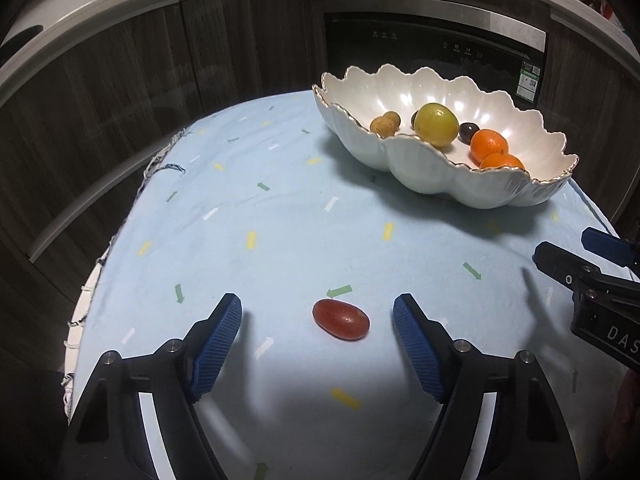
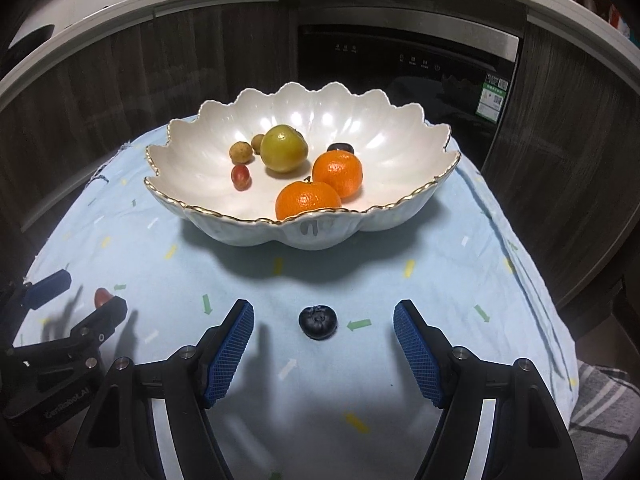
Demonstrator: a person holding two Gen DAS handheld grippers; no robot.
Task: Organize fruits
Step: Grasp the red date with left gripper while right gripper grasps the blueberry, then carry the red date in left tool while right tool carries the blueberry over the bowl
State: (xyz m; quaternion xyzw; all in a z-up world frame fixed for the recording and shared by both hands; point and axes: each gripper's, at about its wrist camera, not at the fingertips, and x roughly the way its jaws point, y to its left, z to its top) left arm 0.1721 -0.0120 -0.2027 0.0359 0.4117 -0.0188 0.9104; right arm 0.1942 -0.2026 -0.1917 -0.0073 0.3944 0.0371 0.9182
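Note:
A red oval fruit (image 1: 341,319) lies on the light blue cloth between the open fingers of my left gripper (image 1: 318,312). A blueberry (image 2: 318,321) lies on the cloth between the open fingers of my right gripper (image 2: 324,316). A white scalloped bowl (image 2: 208,216) with a gold rim stands further back and holds two oranges (image 2: 338,172), a green-yellow fruit (image 2: 284,153), small brown fruits (image 2: 241,151), a small red fruit (image 2: 240,176) and a dark one (image 2: 340,147). The bowl (image 1: 420,168) is at the back right in the left wrist view. Both grippers are empty.
The light blue cloth (image 1: 280,216) covers a round table whose edge drops off at left and back. Dark wood cabinets and a black built-in appliance (image 2: 408,64) stand behind. My right gripper (image 1: 568,256) shows at the right edge, my left gripper (image 2: 84,300) at the lower left.

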